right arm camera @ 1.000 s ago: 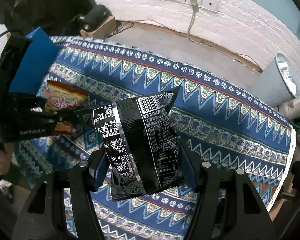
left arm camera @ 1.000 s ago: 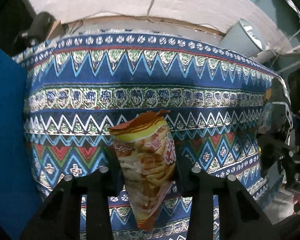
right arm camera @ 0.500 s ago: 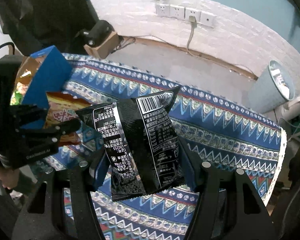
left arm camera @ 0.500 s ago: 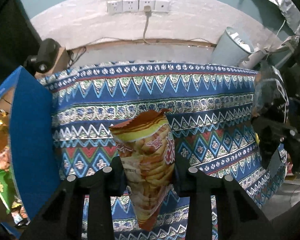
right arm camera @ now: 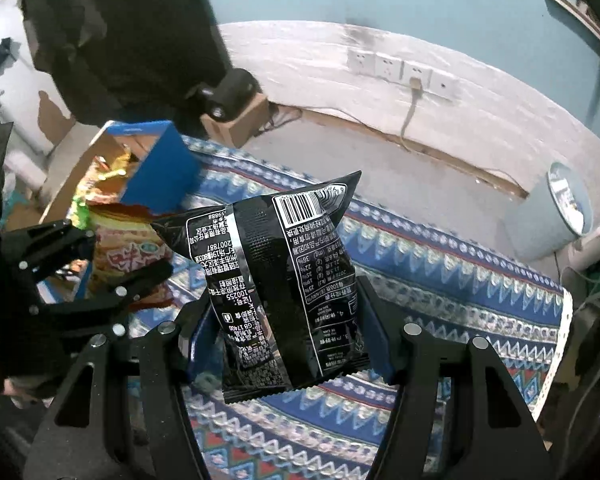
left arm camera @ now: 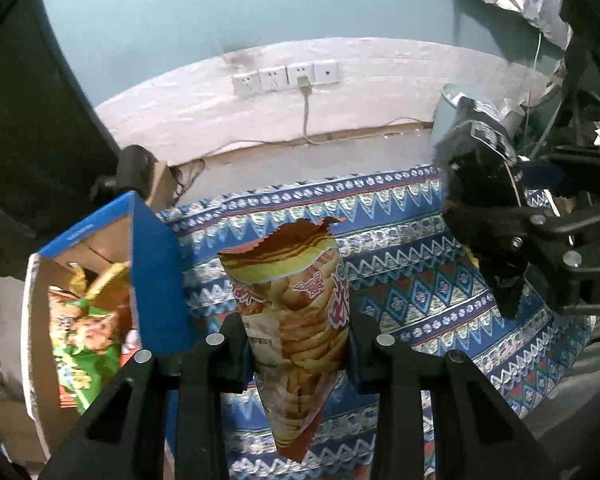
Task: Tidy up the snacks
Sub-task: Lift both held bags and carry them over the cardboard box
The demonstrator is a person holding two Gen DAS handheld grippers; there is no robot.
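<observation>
At the far left stands an open blue box, cardboard inside, with green and orange snack packets already in it. It rests at the left edge of a surface covered in a blue zigzag-patterned cloth.

Just right of the box, the left tongs are clenched on an orange chip bag, having just tightened on it. The bag stands upright between the pads — long axis vertical, torn top up, lower tip hanging free above the cloth.

Further right, the right tongs grasp a black snack packet, also upright and off the surface, barcode side facing the camera.

The box lies left of both bags, and the left tongs are plainly nearer — the orange bag seems likely to go in first, needing a short carry left and a drop over the box wall.
</observation>
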